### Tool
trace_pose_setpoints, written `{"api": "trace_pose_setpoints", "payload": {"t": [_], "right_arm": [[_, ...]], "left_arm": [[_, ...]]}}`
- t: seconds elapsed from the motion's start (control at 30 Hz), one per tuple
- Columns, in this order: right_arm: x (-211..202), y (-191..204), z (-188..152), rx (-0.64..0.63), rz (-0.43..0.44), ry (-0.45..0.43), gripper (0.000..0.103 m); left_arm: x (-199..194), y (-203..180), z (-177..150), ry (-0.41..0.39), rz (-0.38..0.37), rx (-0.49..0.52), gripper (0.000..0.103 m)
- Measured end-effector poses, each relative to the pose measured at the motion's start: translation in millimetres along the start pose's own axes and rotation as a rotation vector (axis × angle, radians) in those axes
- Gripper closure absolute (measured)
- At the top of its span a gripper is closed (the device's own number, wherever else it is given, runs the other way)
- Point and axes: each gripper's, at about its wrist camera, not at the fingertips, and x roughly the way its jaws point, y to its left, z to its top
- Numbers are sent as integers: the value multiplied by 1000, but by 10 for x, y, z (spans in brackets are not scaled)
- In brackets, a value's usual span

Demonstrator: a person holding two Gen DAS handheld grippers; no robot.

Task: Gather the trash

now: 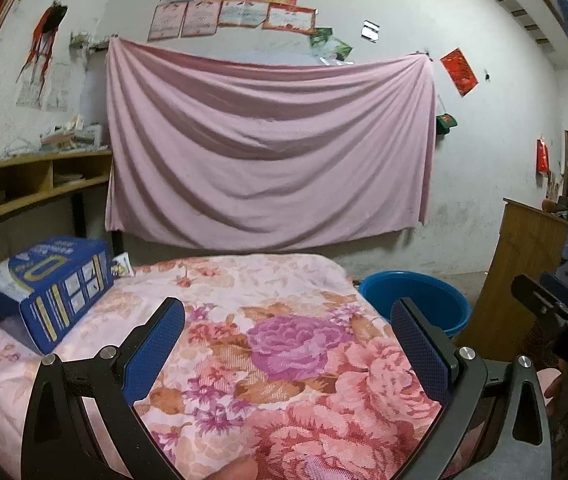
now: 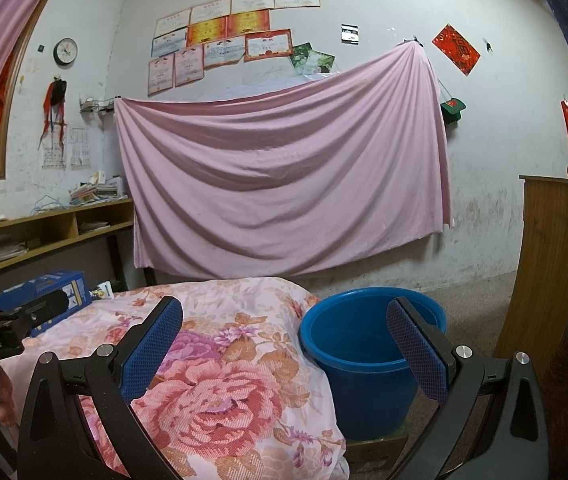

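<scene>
A wide stretch of floral bedcover point(image 1: 284, 352) lies bare ahead, and nothing is held between the spread fingers of the left gripper point(image 1: 287, 344) or the right gripper point(image 2: 284, 344). The far left corner is taken up by a blue box point(image 1: 50, 284). Just beside the bed's right edge an open blue bucket point(image 2: 363, 344) is set, hemmed in on its right by a wooden cabinet point(image 2: 543, 264).

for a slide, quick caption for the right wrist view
Open right gripper poised over floral cloth beside blue bucket; blue box at far left.
</scene>
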Motion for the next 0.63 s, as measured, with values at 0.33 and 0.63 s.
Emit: {"api": "trace_pose_setpoints", "payload": {"t": [0.33,0.63], "right_arm": [[43,48,-26,0,9,14,0],[146,99,-56,-2,21,46,0]], "left_arm": [[98,96,-41,48,23,-34,2],[180,221,-90,66,30,-50,2]]}}
